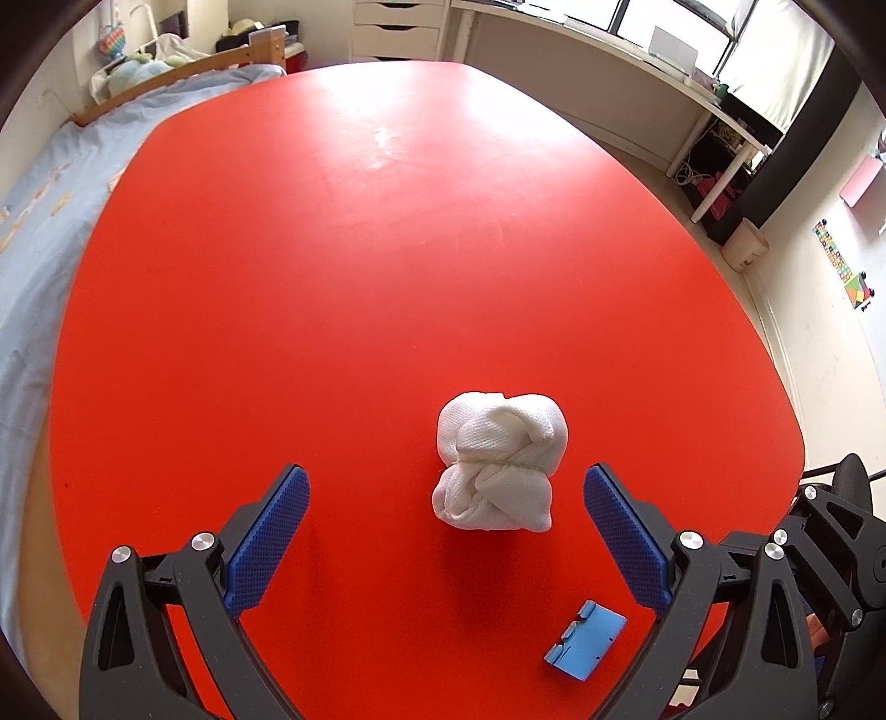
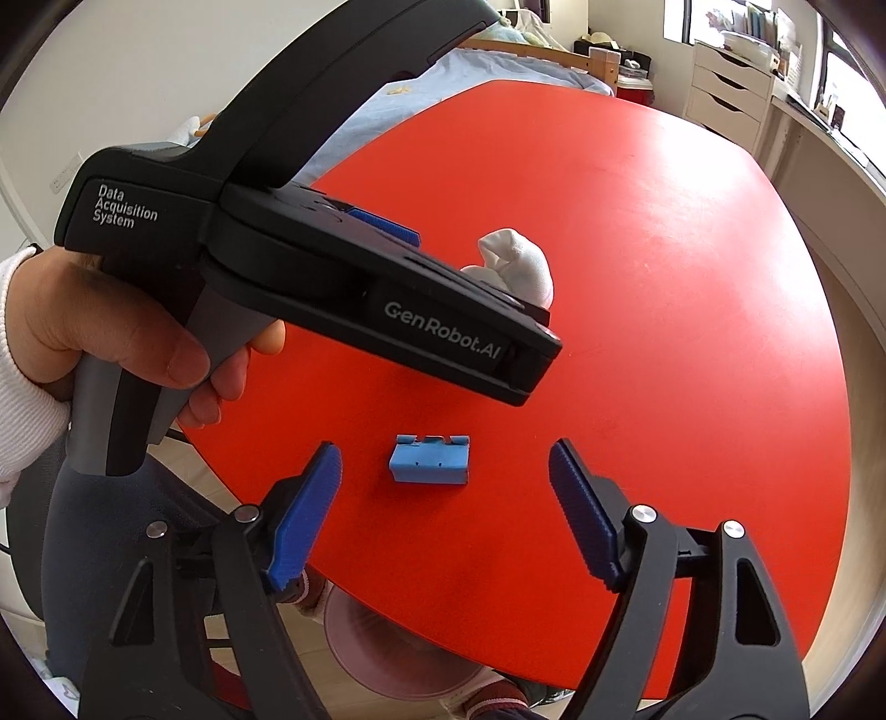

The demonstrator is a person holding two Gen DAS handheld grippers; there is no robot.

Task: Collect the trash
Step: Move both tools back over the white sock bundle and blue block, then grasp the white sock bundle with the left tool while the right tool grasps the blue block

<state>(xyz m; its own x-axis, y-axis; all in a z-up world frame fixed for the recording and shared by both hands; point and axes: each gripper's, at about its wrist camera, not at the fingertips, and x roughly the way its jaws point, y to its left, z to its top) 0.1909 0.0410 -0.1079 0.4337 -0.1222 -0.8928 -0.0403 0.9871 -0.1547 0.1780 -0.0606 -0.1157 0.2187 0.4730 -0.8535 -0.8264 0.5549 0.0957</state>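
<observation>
A crumpled white paper towel ball (image 1: 501, 462) lies on the red table (image 1: 343, 266). My left gripper (image 1: 446, 493) is open, its blue pads on either side of the ball's near end, not touching it. A small blue plastic piece (image 1: 586, 639) lies near the table's front edge. In the right wrist view, my right gripper (image 2: 446, 471) is open with the blue piece (image 2: 429, 459) between its fingertips, on the table (image 2: 664, 310). The left gripper's black body hides most of the ball (image 2: 518, 263) there.
A pink bin (image 2: 398, 659) sits on the floor under the table's near edge. A bed with a blue sheet (image 1: 50, 221) runs along the left. White drawers (image 1: 396, 27) and a desk (image 1: 637, 61) stand behind the table.
</observation>
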